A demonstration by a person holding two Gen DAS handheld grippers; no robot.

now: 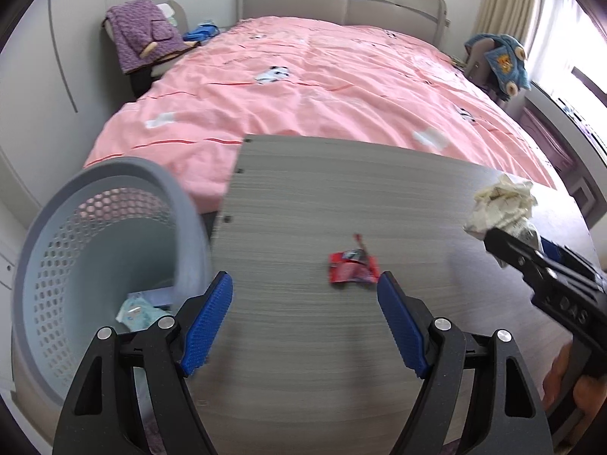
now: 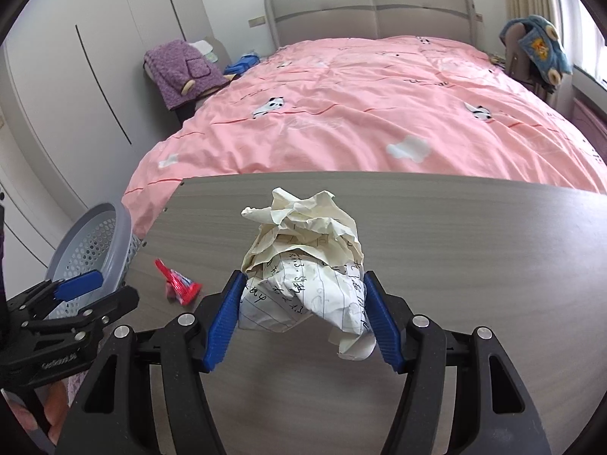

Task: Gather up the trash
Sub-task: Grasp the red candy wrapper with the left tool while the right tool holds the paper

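A crumpled ball of written-on paper (image 2: 303, 265) sits between the blue pads of my right gripper (image 2: 303, 295), which is shut on it above the grey wooden table (image 2: 474, 250). It also shows in the left wrist view (image 1: 500, 208) at the right. A red wrapper (image 1: 353, 267) lies on the table just ahead of my left gripper (image 1: 305, 292), which is open and empty; the wrapper also shows in the right wrist view (image 2: 180, 284). A grey perforated bin (image 1: 95, 250) stands left of the table with some trash (image 1: 138, 313) inside.
A bed with a pink quilt (image 1: 322, 87) lies beyond the table's far edge. A purple garment (image 1: 146, 34) lies on a seat at the back left, and a blue garment (image 1: 500, 60) hangs over a chair at the right. White wardrobes (image 2: 76, 76) line the left wall.
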